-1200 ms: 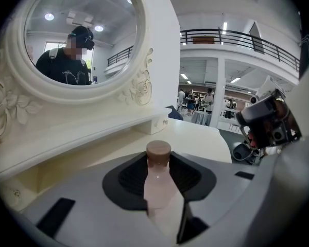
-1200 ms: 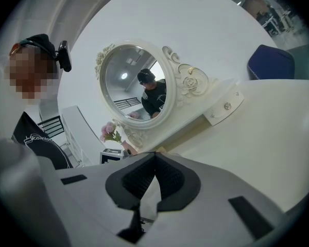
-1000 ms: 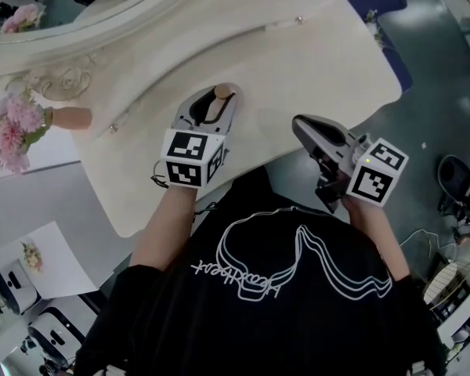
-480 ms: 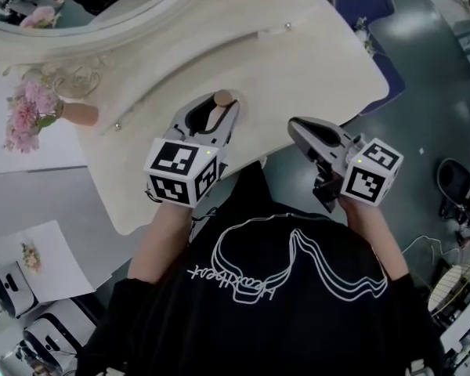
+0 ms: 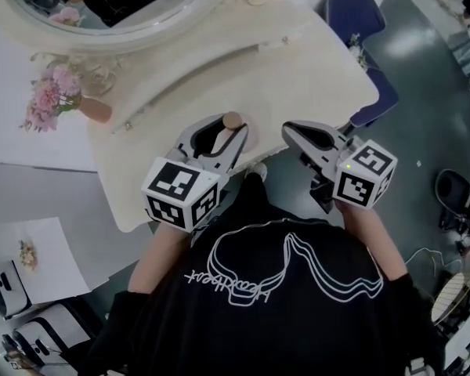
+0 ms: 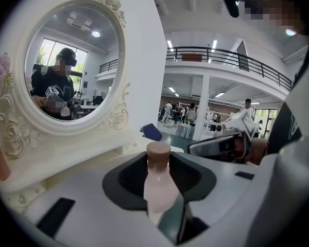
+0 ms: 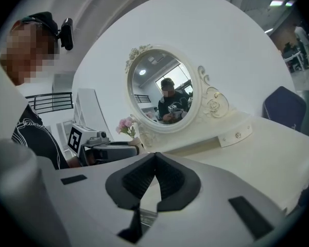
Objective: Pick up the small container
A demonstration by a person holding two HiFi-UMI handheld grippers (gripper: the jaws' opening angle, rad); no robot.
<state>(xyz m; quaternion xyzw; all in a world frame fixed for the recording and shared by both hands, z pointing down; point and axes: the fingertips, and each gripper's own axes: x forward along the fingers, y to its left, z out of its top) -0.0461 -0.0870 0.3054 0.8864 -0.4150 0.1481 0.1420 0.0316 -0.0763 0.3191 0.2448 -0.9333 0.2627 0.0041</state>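
small container (image 6: 158, 187): pale pink bottle with a brown cap, upright between the jaws of the left gripper (image 5: 224, 131), lower centre of the left gripper view. the dark pads (image 6: 131, 176) pressed on its neck and shoulder from both sides, so the grip was clenched on it. its base was hidden behind the gripper body; could not tell whether it stood on the table or hung clear. in the head view it sat just left of centre, over the near edge of the cream vanity table (image 5: 313, 61).

handling, judged: small and likely light. the body looked smooth and glossy, so probably slippery. it was narrow, so apt to pivot if pinched only at the neck. the best hold seemed the wider body below the shoulder, pads square on both sides, with a moderate squeeze in case the wall was thin.

right gripper (image 7: 154, 158): jaws closed tip to tip, nothing between them, right of centre by the table's edge.

beyond: oval mirror (image 6: 67, 66) upper left, pink flowers (image 5: 51, 100) far left.
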